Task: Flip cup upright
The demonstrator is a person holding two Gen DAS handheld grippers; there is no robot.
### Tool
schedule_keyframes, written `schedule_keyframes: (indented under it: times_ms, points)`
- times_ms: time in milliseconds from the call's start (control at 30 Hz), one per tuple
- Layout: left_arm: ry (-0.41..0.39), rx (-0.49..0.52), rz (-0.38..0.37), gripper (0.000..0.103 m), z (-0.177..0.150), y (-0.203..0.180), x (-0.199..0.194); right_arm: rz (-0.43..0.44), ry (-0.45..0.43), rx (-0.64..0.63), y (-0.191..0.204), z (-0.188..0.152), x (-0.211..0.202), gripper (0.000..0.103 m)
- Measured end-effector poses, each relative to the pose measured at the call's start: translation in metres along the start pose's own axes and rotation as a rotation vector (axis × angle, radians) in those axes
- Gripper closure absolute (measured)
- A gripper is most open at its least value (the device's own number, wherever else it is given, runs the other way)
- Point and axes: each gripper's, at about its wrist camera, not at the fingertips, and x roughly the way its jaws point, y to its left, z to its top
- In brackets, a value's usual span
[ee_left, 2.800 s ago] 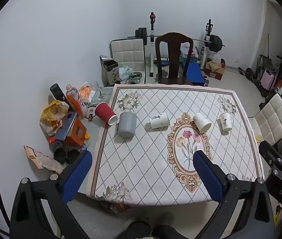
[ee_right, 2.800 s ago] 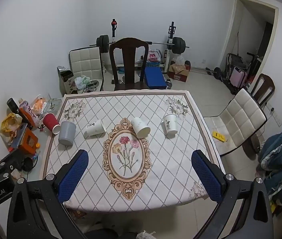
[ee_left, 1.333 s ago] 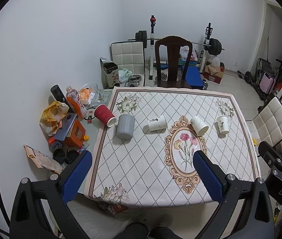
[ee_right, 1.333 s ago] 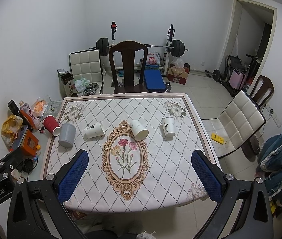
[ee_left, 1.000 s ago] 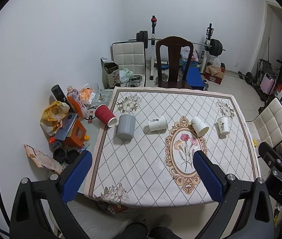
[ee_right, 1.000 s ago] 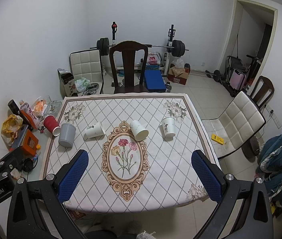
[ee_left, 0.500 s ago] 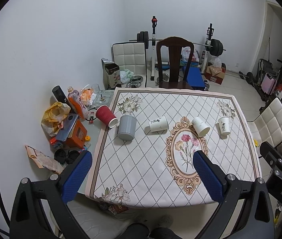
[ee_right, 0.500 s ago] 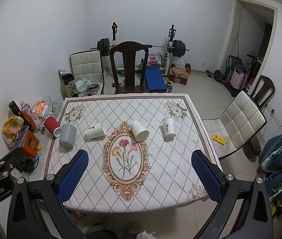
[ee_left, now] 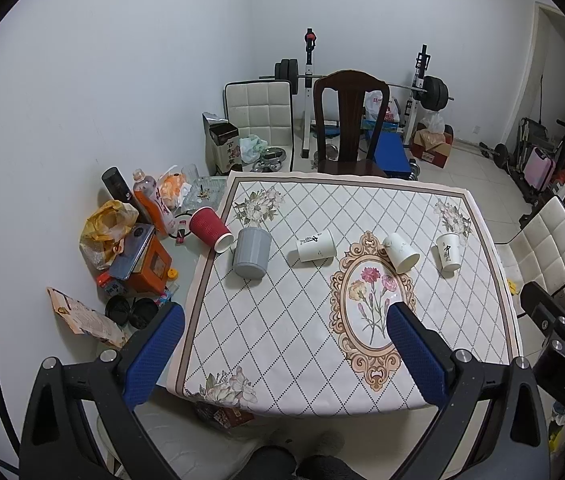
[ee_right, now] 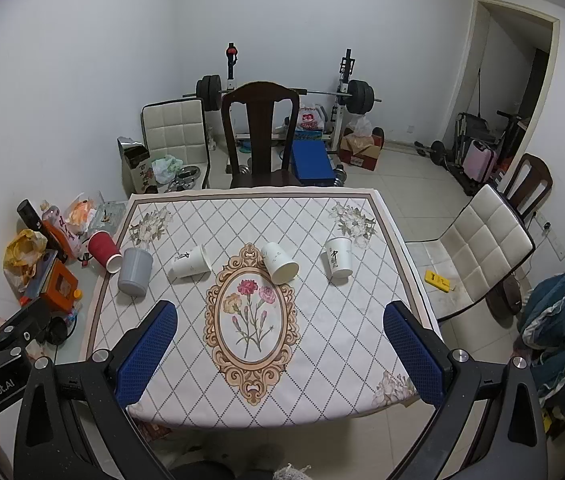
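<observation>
A row of cups lies across the far half of the table (ee_left: 282,320). A red paper cup (ee_left: 209,231) lies on its side at the left edge. A grey cup (ee_left: 251,253) stands mouth down beside it. Two white paper cups (ee_left: 315,245) (ee_left: 400,253) lie on their sides near the middle. A third white cup (ee_left: 449,252) stands mouth down on the right. All show in the right wrist view, such as the grey cup (ee_right: 135,266). My left gripper (ee_left: 286,344) and right gripper (ee_right: 278,344) are open, empty, high above the near edge.
A dark wooden chair (ee_left: 348,124) stands at the table's far side. A white padded chair (ee_right: 478,248) is to the right. Bottles, bags and boxes (ee_left: 134,236) crowd a low surface left of the table. Weight equipment (ee_right: 286,96) lines the back wall.
Both grippers drew back and rose slightly, so the table looks a little smaller and farther. The cups have not moved. Both grippers stay open.
</observation>
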Motion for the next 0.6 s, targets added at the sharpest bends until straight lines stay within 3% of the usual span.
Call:
schedule_keyframes:
  times_ms: [333, 600]
  points:
    - [0.043, -0.039, 0.040, 0.000, -0.004, -0.005, 0.037, 0.040, 0.048, -0.012, -0.005, -0.001, 0.033, 0.000]
    - [0.131, -0.095, 0.169, 0.000, -0.004, 0.036, 0.097, 0.076, 0.140, -0.031, 0.016, -0.009, 0.110, 0.000]
